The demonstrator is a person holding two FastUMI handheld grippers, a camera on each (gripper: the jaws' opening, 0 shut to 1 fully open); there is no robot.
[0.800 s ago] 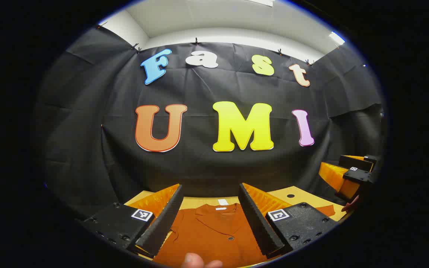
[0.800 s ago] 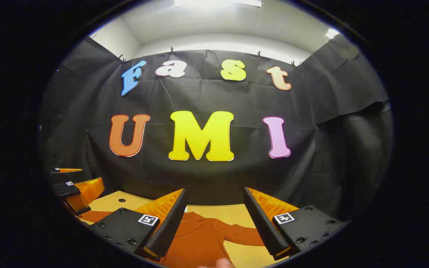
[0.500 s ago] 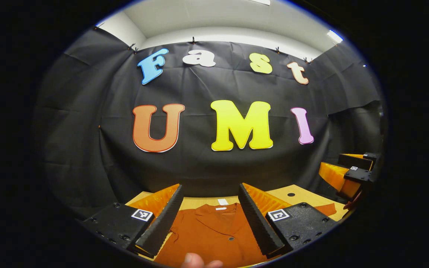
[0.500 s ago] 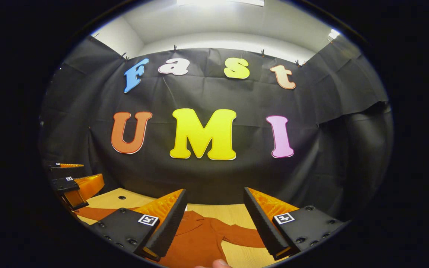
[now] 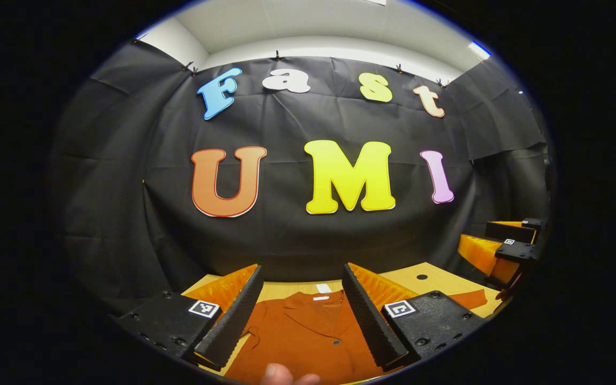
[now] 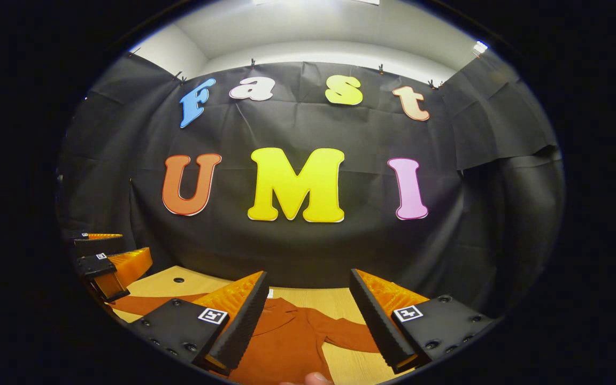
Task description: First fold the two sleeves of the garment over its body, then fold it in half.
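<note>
While both tools hover above the bench (image 5: 436, 278), the left hand-held gripper (image 5: 301, 291) has its fingers spread apart, holding nothing. The right hand-held gripper (image 6: 308, 297) is likewise spread apart and empty. The shirt (image 5: 308, 337) lies flat on the bench at 6 o'clock in both views, one sleeve (image 6: 345, 334) extending toward 4 o'clock.

A pale wooden surface (image 5: 436, 280) with a small round dark hole (image 5: 422, 277) lies before the wrinkled black cloth wall (image 5: 286, 235). Small clips (image 5: 277, 55) pin the cloth below a white ceiling (image 6: 313, 27) with bright lights (image 5: 479, 49).
</note>
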